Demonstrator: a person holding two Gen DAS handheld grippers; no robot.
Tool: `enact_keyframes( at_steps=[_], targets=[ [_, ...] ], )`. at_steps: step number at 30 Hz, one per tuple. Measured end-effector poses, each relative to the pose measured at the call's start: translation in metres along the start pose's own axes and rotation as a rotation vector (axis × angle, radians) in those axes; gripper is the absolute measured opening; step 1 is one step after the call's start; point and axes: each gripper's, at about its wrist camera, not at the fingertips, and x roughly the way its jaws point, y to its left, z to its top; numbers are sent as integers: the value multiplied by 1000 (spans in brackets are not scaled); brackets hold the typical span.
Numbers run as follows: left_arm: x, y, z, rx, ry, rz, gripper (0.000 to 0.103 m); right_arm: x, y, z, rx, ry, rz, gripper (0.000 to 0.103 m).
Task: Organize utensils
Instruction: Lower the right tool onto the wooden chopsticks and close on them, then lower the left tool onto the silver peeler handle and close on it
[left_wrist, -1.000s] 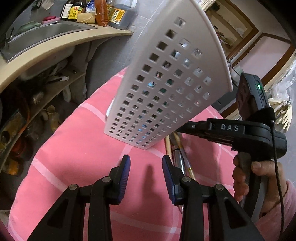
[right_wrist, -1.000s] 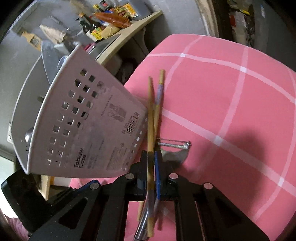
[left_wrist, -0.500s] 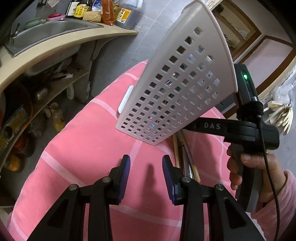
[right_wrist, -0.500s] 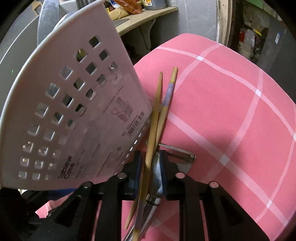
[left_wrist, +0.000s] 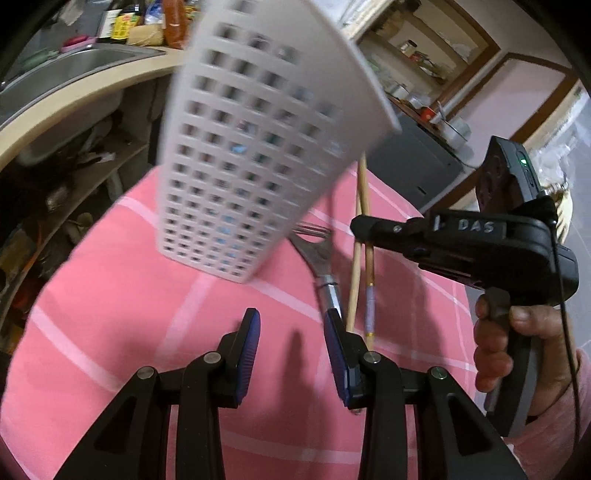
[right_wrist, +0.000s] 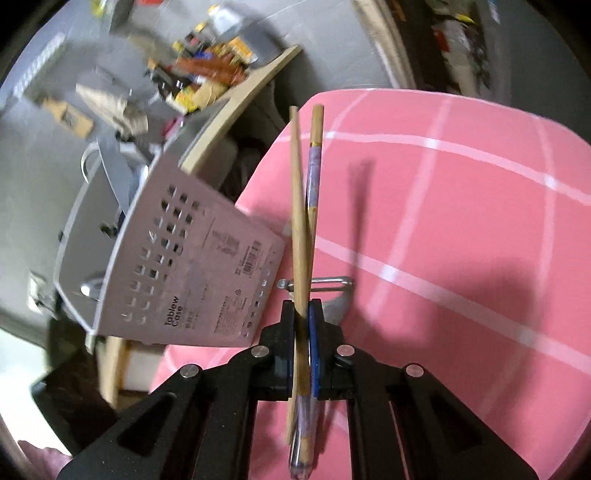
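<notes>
A white perforated utensil holder (left_wrist: 255, 155) stands on the pink checked tablecloth (left_wrist: 110, 314); it also shows in the right wrist view (right_wrist: 192, 269). My right gripper (right_wrist: 303, 317) is shut on a pair of wooden chopsticks (right_wrist: 301, 206) and holds them lifted, beside the holder; they show in the left wrist view (left_wrist: 364, 240) too. A metal peeler (left_wrist: 319, 258) lies on the cloth under them, also seen in the right wrist view (right_wrist: 332, 286). My left gripper (left_wrist: 291, 332) is open and empty, low over the cloth in front of the holder.
A counter with a steel sink (left_wrist: 74, 70) and bottles (left_wrist: 147, 22) runs along the left, with cluttered shelves below. A grey appliance (left_wrist: 417, 162) stands behind the table. The cloth (right_wrist: 461, 221) stretches to the right of the chopsticks.
The right gripper has lifted the chopsticks off the cloth, leaving the peeler lying there. The views have shifted relative to the holder. The left gripper stays open.
</notes>
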Motion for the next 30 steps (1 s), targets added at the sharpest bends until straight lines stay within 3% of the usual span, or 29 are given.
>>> enact_keyframes(
  at_steps=[5, 11, 16, 22, 23, 25, 30],
  targets=[
    [12, -14, 1, 20, 19, -12, 34, -34, -32, -4, 47, -27, -12, 6],
    [29, -25, 5, -8, 34, 10, 34, -25, -71, -14, 55, 31, -77, 6],
    [48, -42, 6, -19, 56, 80, 34, -32, -92, -35, 80, 26, -59, 7],
    [60, -51, 13, -21, 75, 167, 34, -21, -105, -31, 87, 49, -31, 7],
    [60, -52, 13, -20, 76, 178, 32, -20, -107, -30, 99, 57, -24, 7],
    [62, -56, 12, -8, 81, 237, 18, -14, -111, -31, 117, 68, -20, 7],
    [60, -60, 7, 20, 112, 232, 18, -2, -113, -31, 164, 90, -23, 7]
  ],
)
